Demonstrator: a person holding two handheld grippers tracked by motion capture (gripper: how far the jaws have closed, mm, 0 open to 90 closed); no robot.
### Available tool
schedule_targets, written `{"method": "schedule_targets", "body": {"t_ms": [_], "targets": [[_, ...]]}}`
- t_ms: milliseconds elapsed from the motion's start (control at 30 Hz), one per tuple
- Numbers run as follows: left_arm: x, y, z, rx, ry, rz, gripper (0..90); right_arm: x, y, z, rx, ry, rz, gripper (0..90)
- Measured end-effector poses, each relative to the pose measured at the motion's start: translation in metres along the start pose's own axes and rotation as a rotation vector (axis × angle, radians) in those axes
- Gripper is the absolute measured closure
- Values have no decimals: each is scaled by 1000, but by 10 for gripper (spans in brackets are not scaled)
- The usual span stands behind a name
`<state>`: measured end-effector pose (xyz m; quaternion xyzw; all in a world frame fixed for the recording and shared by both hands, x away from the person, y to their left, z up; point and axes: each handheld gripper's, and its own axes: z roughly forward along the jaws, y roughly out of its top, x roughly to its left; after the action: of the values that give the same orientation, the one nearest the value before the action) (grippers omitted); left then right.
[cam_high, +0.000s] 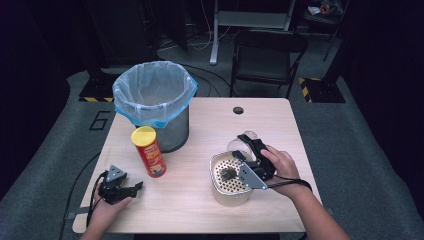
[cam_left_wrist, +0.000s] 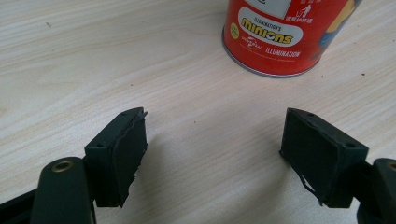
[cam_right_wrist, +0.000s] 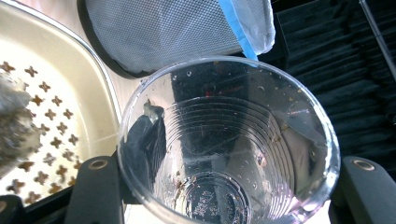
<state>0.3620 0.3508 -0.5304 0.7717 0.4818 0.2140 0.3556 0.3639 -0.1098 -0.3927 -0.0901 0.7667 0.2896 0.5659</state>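
Note:
My right gripper (cam_high: 248, 150) is shut on a clear plastic cup (cam_right_wrist: 229, 144), held tilted beside the cream perforated strainer basket (cam_high: 220, 192). In the right gripper view the cup's mouth faces the camera, its jaws pressing its sides, and the cup looks empty apart from droplets and specks. A dark wet clump (cam_high: 227, 173) lies in the basket. My left gripper (cam_high: 131, 190) rests low over the table's front left, open with nothing between its pads (cam_left_wrist: 130, 149). The red Minions can (cam_high: 148, 151) with a yellow lid stands just beyond it.
A mesh waste bin (cam_high: 155, 102) lined with a blue-rimmed bag stands at the table's back left, behind the can. A round cable hole (cam_high: 238, 110) sits near the far edge. A black folding chair (cam_high: 267, 57) stands beyond the table.

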Motion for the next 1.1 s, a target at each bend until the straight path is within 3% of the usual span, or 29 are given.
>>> {"method": "schedule_targets", "body": {"t_ms": [100,233,367,400,467,533,667,733,867,967,1100], "targets": [[0,0,0,0,0,0,222,-1,-2,0,-12,4,63,355],[0,0,0,-1,0,-1,221,-5,-5,0,-40,10,195,355],[0,0,0,-1,0,-1,222,-17,-11,-1,-107,30,448,355],[0,0,0,-1,0,-1,221,-21,-13,-2,-133,39,544,355],[0,0,0,-1,0,-1,221,-28,-17,-3,-174,55,679,354],[0,0,0,0,0,-1,221,-34,-21,-5,-199,115,841,353],[0,0,-1,8,-5,5,221,-45,-26,-4,-259,215,1065,354],[0,0,-1,13,-7,7,221,-50,-23,-4,-275,248,1138,355],[0,0,-1,4,-3,3,221,-61,-14,-2,-293,288,1219,356],[0,0,-1,4,-3,3,221,-69,-6,3,-249,284,1244,357],[0,0,-1,5,-3,4,221,-84,10,11,-227,249,1204,357]]}}
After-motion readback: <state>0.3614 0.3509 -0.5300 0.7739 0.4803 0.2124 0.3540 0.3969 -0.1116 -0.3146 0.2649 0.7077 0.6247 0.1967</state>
